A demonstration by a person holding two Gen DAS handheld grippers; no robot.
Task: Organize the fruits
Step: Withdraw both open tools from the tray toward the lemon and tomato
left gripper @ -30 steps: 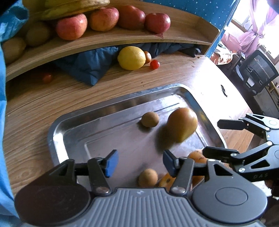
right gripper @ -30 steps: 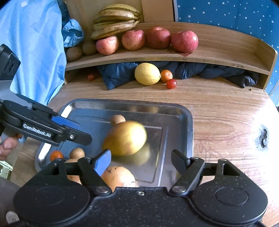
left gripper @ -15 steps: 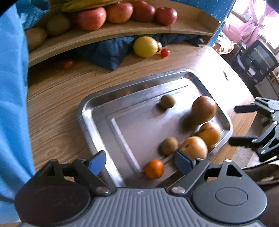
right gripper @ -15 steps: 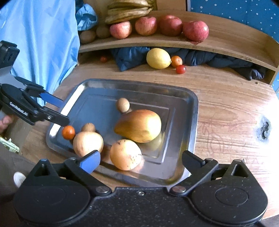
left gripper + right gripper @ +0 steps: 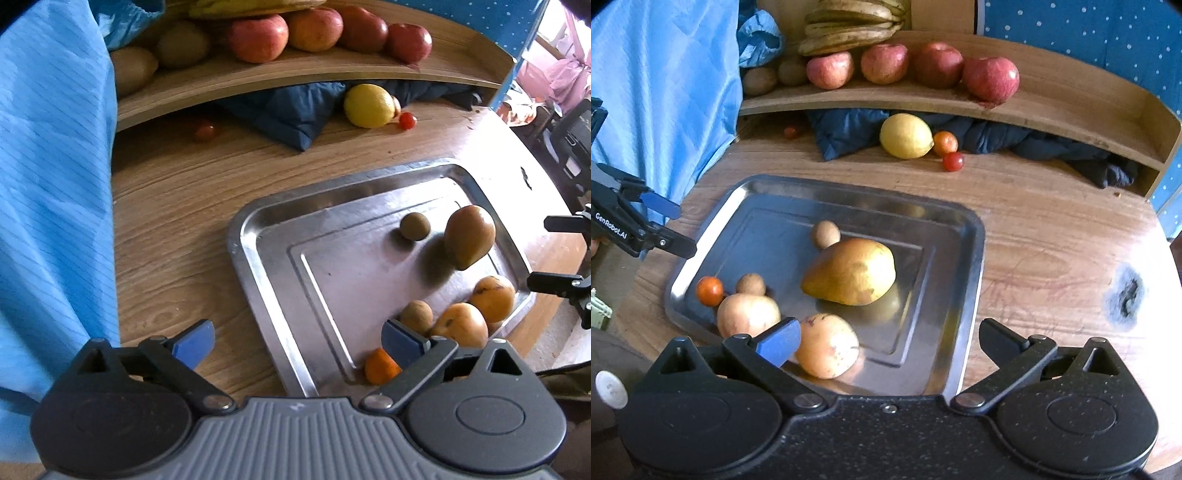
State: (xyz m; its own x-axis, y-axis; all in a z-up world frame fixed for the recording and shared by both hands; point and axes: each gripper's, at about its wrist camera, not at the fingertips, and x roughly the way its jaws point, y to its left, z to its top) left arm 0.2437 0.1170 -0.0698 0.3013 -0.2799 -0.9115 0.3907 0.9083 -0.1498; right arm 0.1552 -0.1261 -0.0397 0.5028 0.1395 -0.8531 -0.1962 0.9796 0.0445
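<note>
Both tools spread wider; pear [image 5: 851,271], perhaps blurred, mid-tray [image 5: 971,266].

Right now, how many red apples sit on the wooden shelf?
4, in a row along the shelf under the bananas: apples at and. Others may hide behind them.

"GenRobot.AI" on left hand-held gripper [image 5: 670,227]

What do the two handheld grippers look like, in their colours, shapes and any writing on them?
The left gripper has a grey ribbed body, black round housings and black linkage arms ending in blue pads. In the right wrist view it shows white lettering, "GenRobot.AI". The right gripper has the same shape, but its body is black and speckled; one pad shows blue, the other looks dark. No cables or sleeves are visible.
</note>
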